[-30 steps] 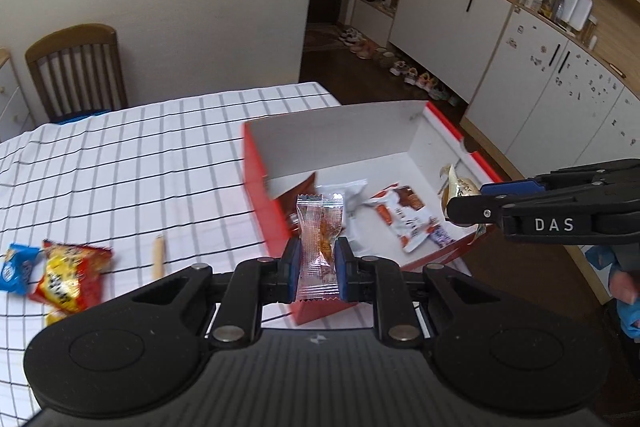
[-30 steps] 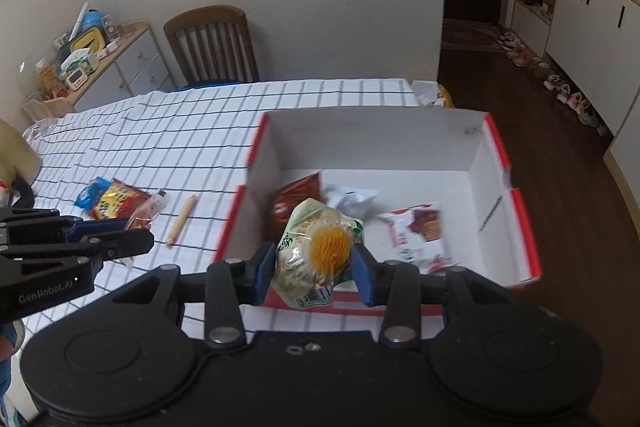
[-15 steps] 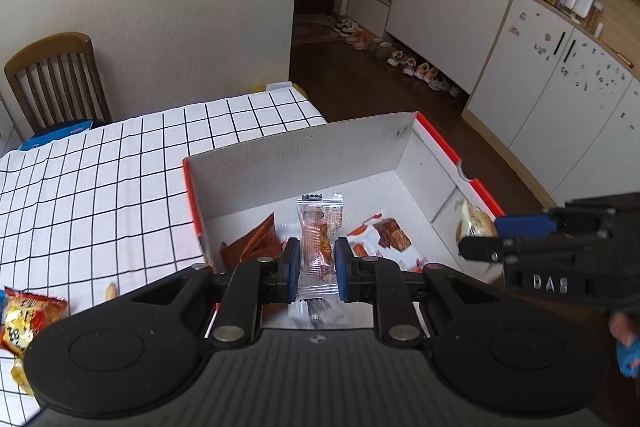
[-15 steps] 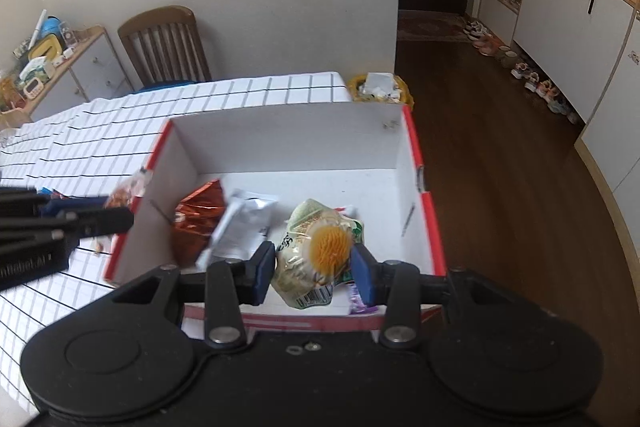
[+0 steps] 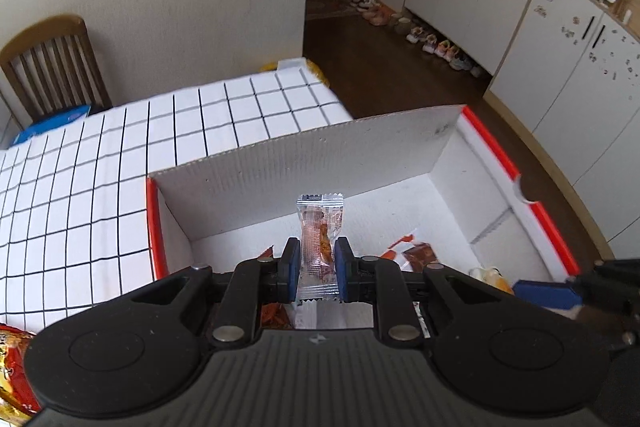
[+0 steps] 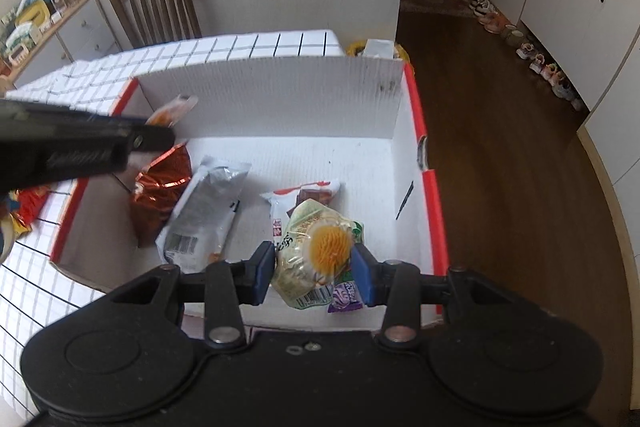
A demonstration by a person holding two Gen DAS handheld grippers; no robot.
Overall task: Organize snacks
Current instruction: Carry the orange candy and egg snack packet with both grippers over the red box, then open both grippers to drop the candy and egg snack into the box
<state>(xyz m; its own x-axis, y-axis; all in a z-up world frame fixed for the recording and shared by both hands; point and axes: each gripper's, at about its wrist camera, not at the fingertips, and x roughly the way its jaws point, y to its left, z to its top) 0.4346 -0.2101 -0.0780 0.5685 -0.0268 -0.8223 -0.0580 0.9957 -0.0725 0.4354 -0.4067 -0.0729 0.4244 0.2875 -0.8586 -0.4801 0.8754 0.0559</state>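
Note:
A white cardboard box with red edges (image 5: pixel 312 163) (image 6: pixel 280 95) stands on the checked tablecloth. My left gripper (image 5: pixel 317 273) is shut on a clear sachet with an orange snack (image 5: pixel 320 239), held over the box's inside. My right gripper (image 6: pixel 314 269) is shut on a green and yellow snack bag (image 6: pixel 316 247), held over the box's near right part. Inside the box lie a red foil bag (image 6: pixel 164 187), a silver packet (image 6: pixel 208 203), a white and brown packet (image 6: pixel 304 193) and a small purple packet (image 6: pixel 345 297).
Loose red and yellow snack bags (image 5: pixel 12 367) lie on the tablecloth (image 5: pixel 100 187) left of the box. A wooden chair (image 6: pixel 156 7) stands at the table's far side. The table's right edge drops to a wooden floor (image 6: pixel 520 167) with white cupboards (image 5: pixel 520 27).
Both grippers moved forward over the box with their snacks still held. The box now fills the lower middle of both views, and the left gripper's tip has come over the box's left wall.

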